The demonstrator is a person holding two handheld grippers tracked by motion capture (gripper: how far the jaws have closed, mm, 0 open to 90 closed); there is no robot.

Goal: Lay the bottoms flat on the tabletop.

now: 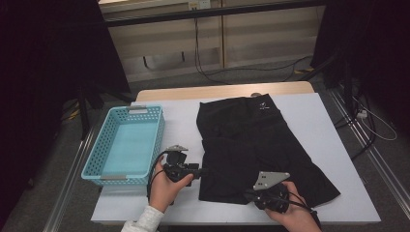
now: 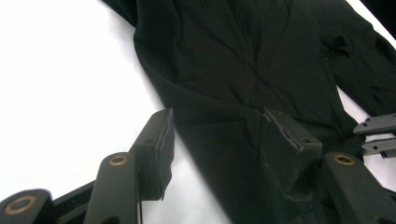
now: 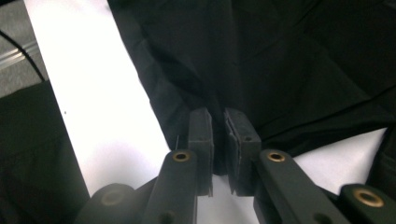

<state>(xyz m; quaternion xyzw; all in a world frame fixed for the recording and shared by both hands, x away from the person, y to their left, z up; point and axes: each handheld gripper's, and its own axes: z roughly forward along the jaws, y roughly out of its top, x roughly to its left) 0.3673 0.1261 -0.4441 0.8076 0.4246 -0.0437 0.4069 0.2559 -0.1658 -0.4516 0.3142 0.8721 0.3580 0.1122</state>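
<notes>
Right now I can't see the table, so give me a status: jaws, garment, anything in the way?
Left gripper open, jaws straddling black garment edge. Right gripper shut on its near hem. Blue basket off left, apart.

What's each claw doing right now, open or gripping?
Left claw: open, jaws apart over the edge of the black garment, pads not pressing it.
Right claw: shut on the black garment, a fold pinched between its pads.
</notes>
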